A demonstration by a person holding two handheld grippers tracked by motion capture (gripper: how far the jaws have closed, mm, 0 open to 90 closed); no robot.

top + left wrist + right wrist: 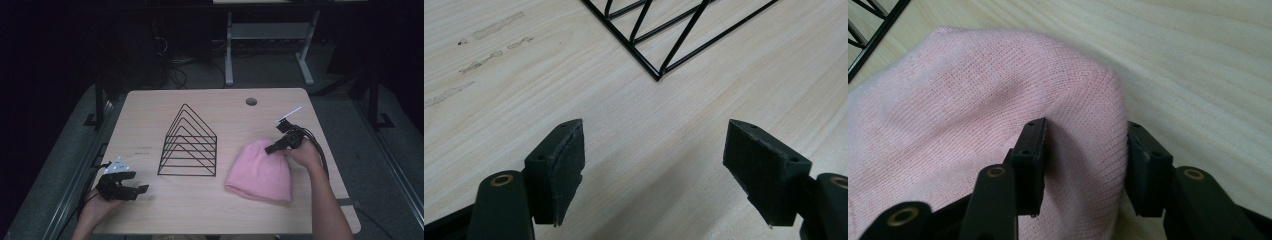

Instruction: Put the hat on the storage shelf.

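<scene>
Beanie (260, 172) first: the pink knitted hat lies flat on the worktop (150, 110), just to the right of the black wire rack (189, 144), which stands upright near the middle and serves here as the landmark. The right gripper (272, 149) sits at the far right edge of the hat, on the side away from the rack. In the right gripper view its jaws stand either side of a raised fold of the knit (1083, 150), partly closed and pressing into it; whether the pinch is firm yet I cannot tell for sure, but the fabric bunches between the pads, so it reads as a grasp being taken.

The left gripper (131, 190) rests low on the worktop to the front left of the rack, well apart from the hat. Its jaws are spread wide with nothing between them, and the left gripper view looks past them toward the rack's near corner (656, 76).

Judged from this, the work is at its start: the hat is being gripped but not yet lifted, and it touches no part of the rack. If the hat is meant for the rack, lifting, carrying and placing all remain.
</scene>
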